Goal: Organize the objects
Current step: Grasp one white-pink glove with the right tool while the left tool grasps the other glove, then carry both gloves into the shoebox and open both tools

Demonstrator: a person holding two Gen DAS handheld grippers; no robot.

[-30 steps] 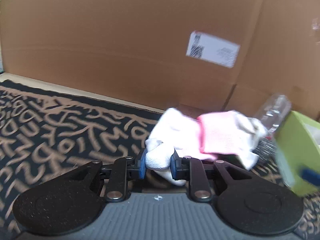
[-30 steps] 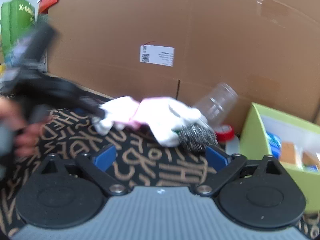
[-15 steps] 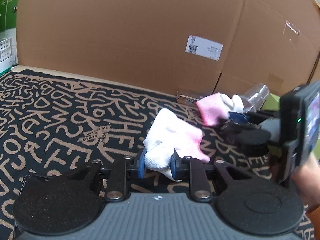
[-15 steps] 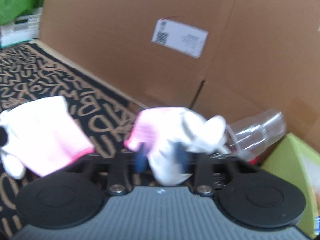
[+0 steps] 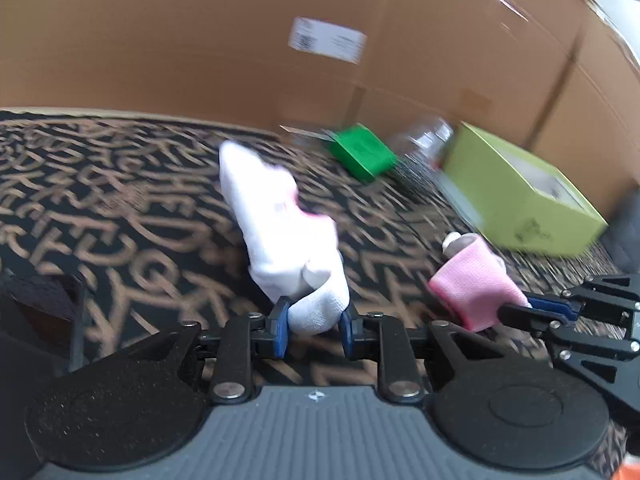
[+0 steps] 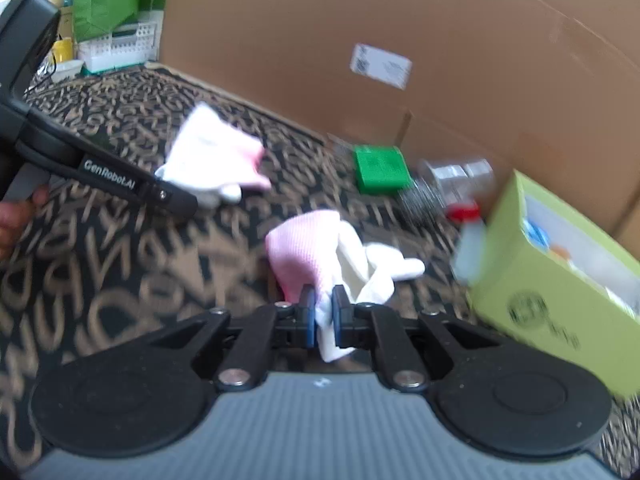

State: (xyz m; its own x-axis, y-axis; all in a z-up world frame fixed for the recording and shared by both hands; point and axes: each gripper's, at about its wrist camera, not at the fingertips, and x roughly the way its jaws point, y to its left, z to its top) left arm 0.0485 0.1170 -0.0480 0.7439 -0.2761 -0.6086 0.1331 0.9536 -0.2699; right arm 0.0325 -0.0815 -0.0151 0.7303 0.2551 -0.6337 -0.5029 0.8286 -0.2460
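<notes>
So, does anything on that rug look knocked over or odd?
Yes: the clear bottle by the cardboard wall lies on its side, beside the green box. The two gloves are simply held, one in each gripper.

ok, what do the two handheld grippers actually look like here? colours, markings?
Both match: the left gripper and right gripper have black linkage arms with silver pivot pins, blue finger pads, two round black textured discs and a ribbed grey body bearing a small white mark. White "GenRobot.AI" lettering runs along the left one's side. No cables or sleeves visible.
</notes>
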